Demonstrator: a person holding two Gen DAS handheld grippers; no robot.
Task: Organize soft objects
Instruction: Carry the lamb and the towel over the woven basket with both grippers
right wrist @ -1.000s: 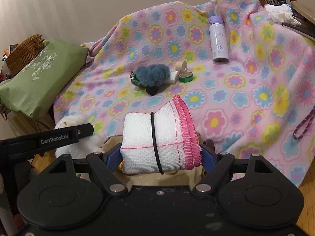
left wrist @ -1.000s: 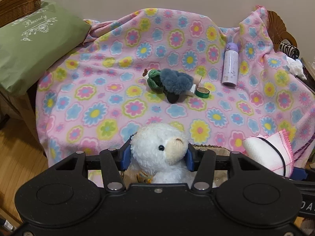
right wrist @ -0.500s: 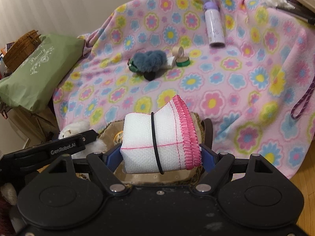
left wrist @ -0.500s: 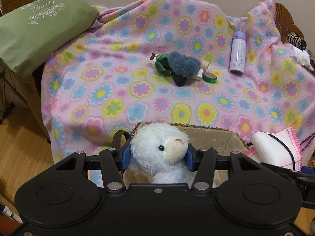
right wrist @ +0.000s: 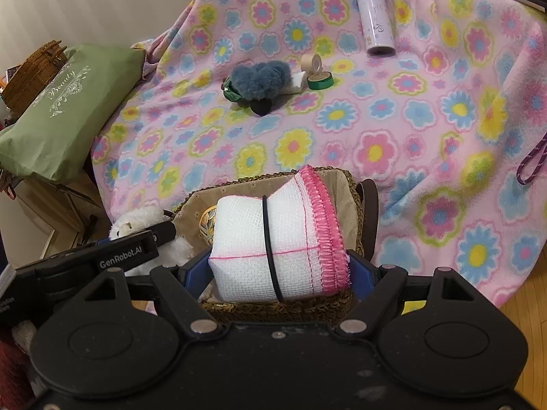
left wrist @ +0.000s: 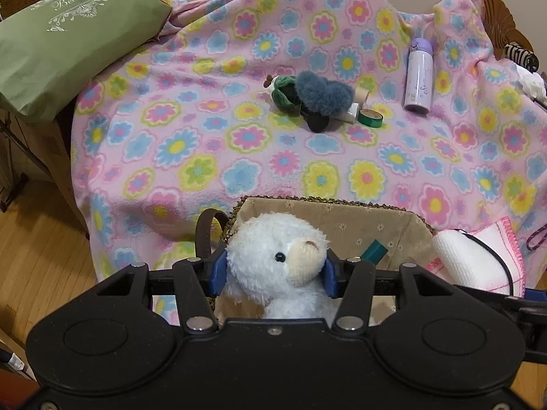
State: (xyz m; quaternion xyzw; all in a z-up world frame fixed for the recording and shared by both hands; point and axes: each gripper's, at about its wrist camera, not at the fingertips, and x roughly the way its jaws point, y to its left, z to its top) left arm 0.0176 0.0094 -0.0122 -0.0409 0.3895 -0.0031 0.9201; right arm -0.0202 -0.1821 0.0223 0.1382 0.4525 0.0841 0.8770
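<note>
A: Where are the two grippers?

B: Both hang over the basket (left wrist: 345,220) at the near edge of the flowered blanket (left wrist: 212,143). The left gripper (left wrist: 275,268) has its blue pads pressed into the head of a white plush (left wrist: 283,266), clamped on it. The right gripper (right wrist: 278,268) is closed on a rolled white cloth (right wrist: 273,246).

A: How do those two things look?

B: The plush faces right, one black eye and a cream muzzle showing, its body dropping below the pads toward the basket. The cloth has a pink stitched edge and a black band (right wrist: 270,249) round its middle; it lies across the basket's opening, roll pointing away.

A: Anything in the basket?

B: A teal object (left wrist: 376,249) against the lining; I can't tell what it is.

A: What changed from a second ago?

B: Then the basket was almost hidden under the grippers. Now its lined inside and brown handle (left wrist: 205,232) are in plain view, and both grippers have come up and back. The grips are unchanged. The blue fluffy toy (left wrist: 323,97), tape rolls (left wrist: 371,118) and bottle (left wrist: 418,78) stayed put on the blanket.
</note>
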